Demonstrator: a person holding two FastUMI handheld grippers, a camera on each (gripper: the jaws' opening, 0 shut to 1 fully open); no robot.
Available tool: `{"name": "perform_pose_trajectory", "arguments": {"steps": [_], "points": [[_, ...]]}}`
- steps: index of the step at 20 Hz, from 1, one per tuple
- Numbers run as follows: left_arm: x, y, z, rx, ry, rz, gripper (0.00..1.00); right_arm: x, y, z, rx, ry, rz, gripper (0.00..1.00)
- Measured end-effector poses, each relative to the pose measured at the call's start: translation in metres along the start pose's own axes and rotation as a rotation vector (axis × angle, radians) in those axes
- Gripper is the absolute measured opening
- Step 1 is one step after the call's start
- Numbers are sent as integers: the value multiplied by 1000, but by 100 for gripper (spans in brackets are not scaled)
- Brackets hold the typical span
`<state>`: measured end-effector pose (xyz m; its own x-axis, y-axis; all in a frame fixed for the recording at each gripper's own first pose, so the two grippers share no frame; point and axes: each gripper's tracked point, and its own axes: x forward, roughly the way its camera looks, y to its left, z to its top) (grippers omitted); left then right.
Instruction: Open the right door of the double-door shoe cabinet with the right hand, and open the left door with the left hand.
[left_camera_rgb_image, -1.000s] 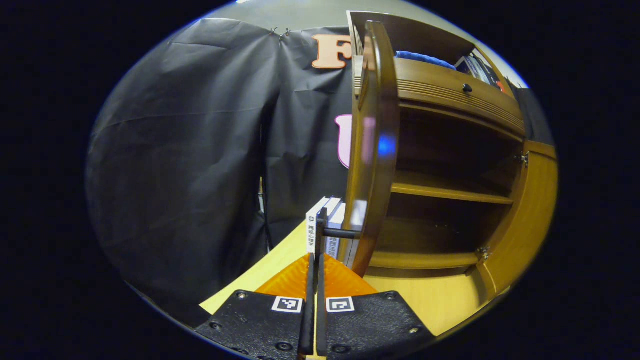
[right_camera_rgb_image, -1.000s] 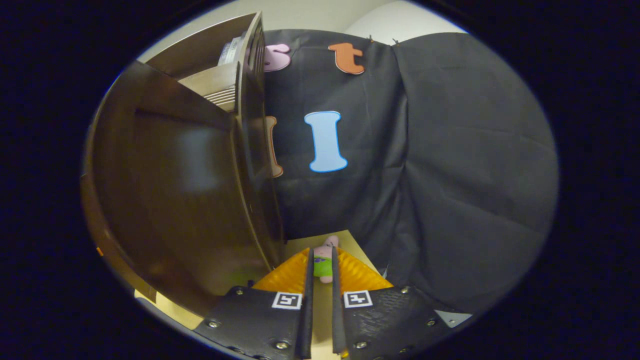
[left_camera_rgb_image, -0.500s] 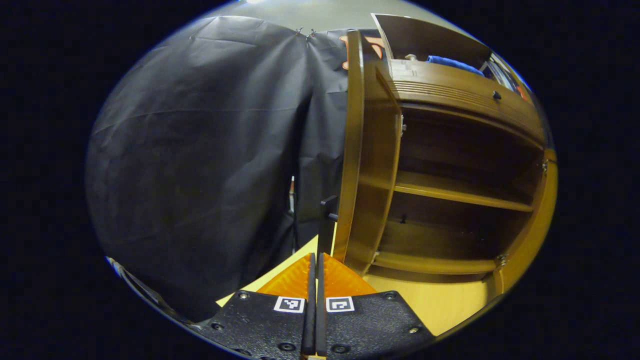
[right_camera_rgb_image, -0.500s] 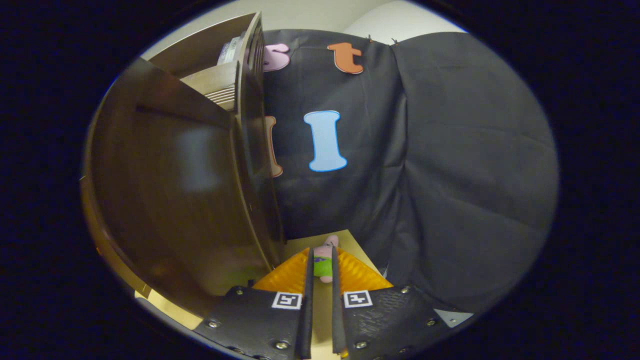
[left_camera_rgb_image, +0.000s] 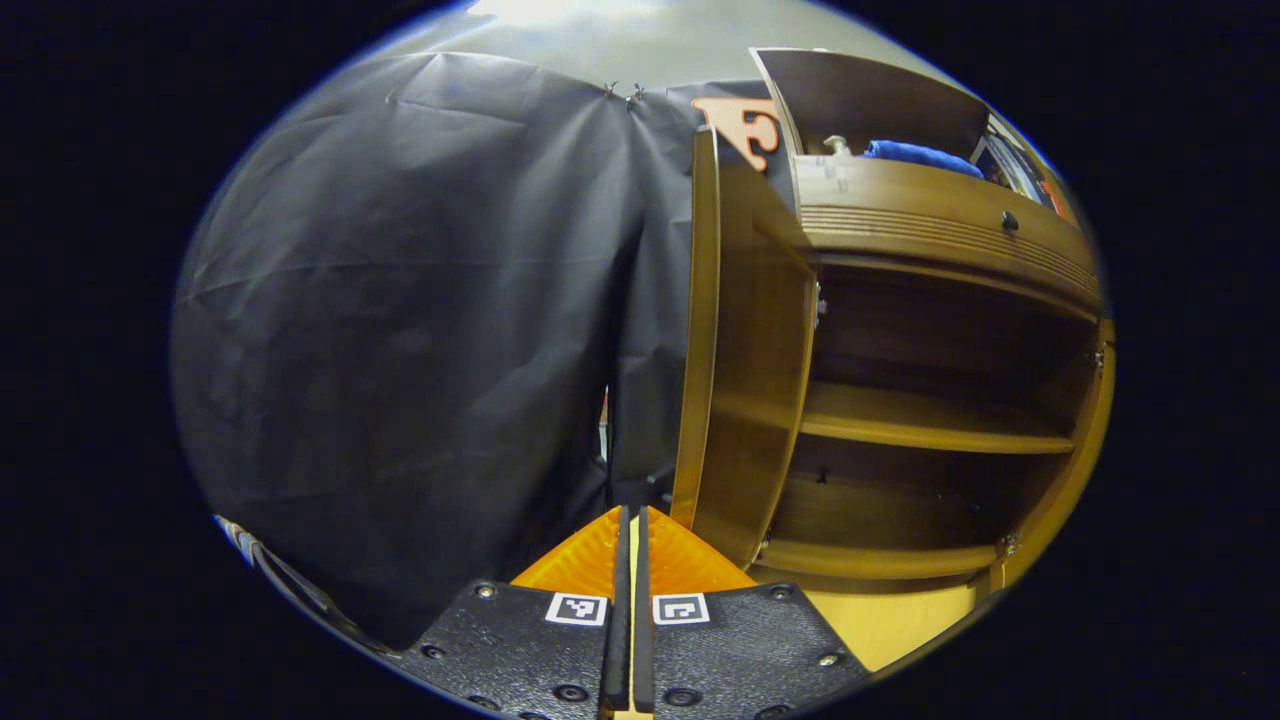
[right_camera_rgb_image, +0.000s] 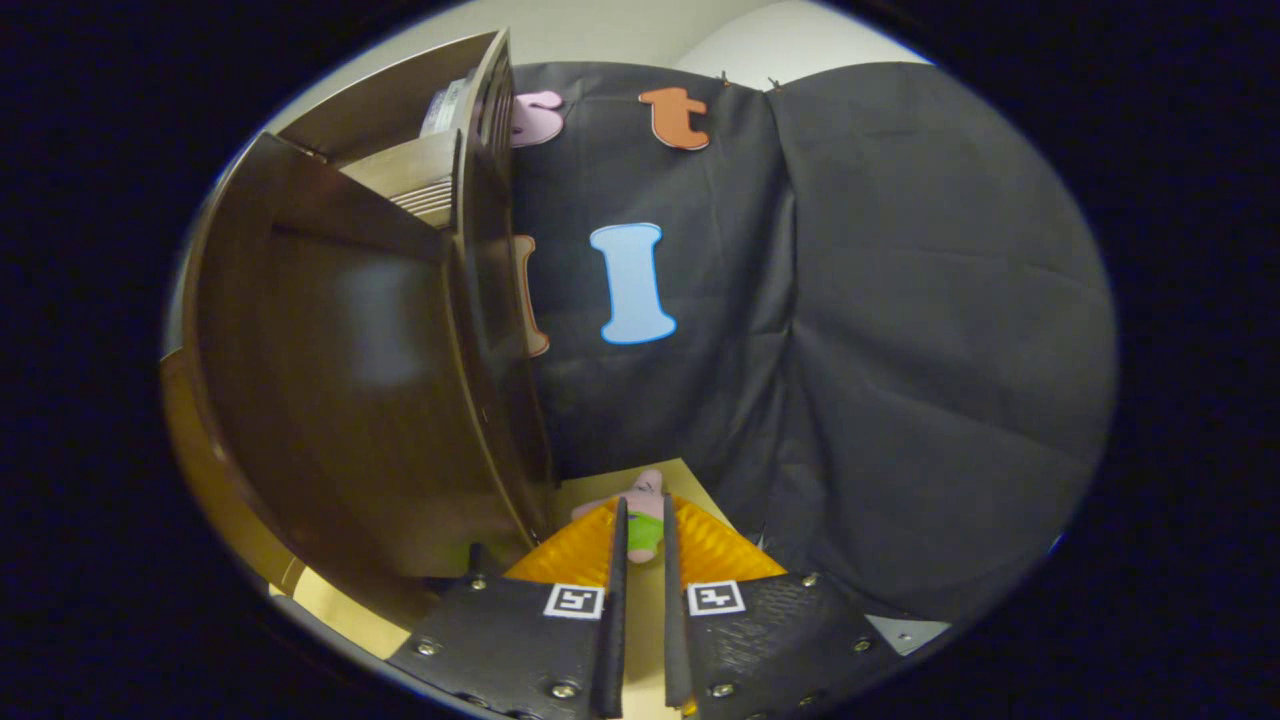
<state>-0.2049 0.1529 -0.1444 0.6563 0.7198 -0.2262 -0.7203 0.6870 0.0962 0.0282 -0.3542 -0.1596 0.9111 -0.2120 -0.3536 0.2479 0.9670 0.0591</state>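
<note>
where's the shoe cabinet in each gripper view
Left gripper view: the shoe cabinet takes up the right half, shelves bare, left door swung wide.
Right gripper view: it stands at the left, behind the opened right door.
Shared landmark: the grooved top rail above the doors.

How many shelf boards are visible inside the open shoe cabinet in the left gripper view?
2: an upper shelf across the middle of the cabinet, and a lower shelf near the bottom. The dark interior could hide others.
</note>
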Motion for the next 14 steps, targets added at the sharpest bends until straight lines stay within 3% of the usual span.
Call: {"name": "perform_pose_trajectory", "arguments": {"steps": [5, 11, 14], "points": [[-20, -2, 63, 9, -108, 9, 3, -15, -3, 21, -11, -26, -21, 16], [-44, -24, 145, 11, -208, -25, 0, -52, 9, 101, -68, -181, -30, 16], [-53, -52, 168, 5, -228, -84, 11, -75, 29, 145, -119, -263, -9, 16]]}}
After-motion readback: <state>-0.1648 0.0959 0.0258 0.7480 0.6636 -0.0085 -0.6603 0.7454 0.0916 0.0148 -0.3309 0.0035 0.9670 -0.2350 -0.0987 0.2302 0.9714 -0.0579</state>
